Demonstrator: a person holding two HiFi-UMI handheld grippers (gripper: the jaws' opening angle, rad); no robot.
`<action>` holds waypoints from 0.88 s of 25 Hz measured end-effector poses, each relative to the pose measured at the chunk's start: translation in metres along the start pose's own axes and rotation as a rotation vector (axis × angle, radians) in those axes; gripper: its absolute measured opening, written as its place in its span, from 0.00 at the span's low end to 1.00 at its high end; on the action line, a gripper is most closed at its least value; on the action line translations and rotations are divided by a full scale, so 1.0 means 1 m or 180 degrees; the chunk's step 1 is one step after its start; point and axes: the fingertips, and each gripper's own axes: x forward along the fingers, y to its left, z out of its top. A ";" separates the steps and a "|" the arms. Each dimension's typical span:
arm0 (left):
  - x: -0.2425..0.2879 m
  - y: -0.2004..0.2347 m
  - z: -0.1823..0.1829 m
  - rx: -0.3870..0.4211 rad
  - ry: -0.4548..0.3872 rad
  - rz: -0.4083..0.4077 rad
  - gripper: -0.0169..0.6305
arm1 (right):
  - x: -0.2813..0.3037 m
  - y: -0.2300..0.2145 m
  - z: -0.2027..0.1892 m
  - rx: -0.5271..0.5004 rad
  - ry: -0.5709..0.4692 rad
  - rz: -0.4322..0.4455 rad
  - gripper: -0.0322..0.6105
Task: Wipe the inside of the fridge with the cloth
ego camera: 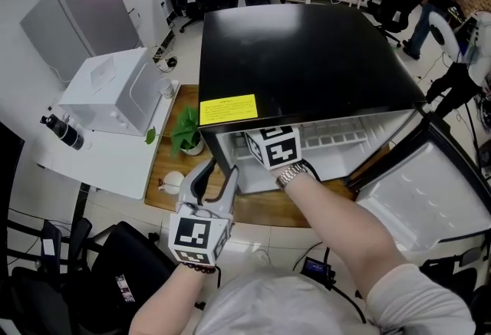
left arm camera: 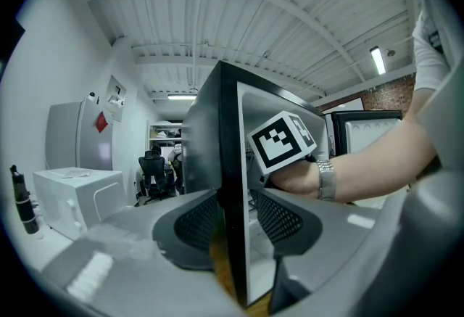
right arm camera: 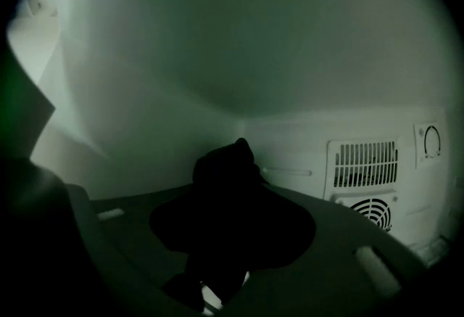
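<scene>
The black mini fridge [ego camera: 307, 57] stands on a wooden table with its door [ego camera: 430, 195] swung open to the right. My right gripper [right arm camera: 232, 236] is inside the fridge, shut on a dark bunched cloth [right arm camera: 228, 178] that hangs in front of the pale back wall. In the head view only its marker cube [ego camera: 274, 146] and the wrist show at the opening. My left gripper [ego camera: 221, 169] straddles the front edge of the fridge's left wall [left arm camera: 230, 163], a pad on each side of it, and holds it.
A vent grille [right arm camera: 362, 163] and a round dial [right arm camera: 432, 141] sit at the right of the fridge's back wall. Left of the fridge are a green plant [ego camera: 186, 134], a white box-like appliance [ego camera: 115, 92] and a black bottle [ego camera: 63, 132]. Office chairs and people are behind.
</scene>
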 end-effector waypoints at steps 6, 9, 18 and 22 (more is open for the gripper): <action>0.001 0.000 0.001 0.0006 -0.0004 -0.0003 0.28 | 0.008 -0.011 -0.011 -0.0006 0.0112 -0.0119 0.28; 0.001 0.000 0.001 0.0002 -0.0013 -0.0012 0.28 | 0.007 -0.014 -0.007 -0.0004 0.0102 -0.0182 0.28; 0.001 0.001 -0.001 -0.0046 -0.0047 -0.0011 0.29 | 0.006 -0.033 -0.009 -0.0052 0.0172 -0.0375 0.28; 0.002 0.000 -0.001 -0.0052 -0.0034 0.0015 0.29 | 0.000 -0.046 -0.009 -0.0043 0.0189 -0.0444 0.28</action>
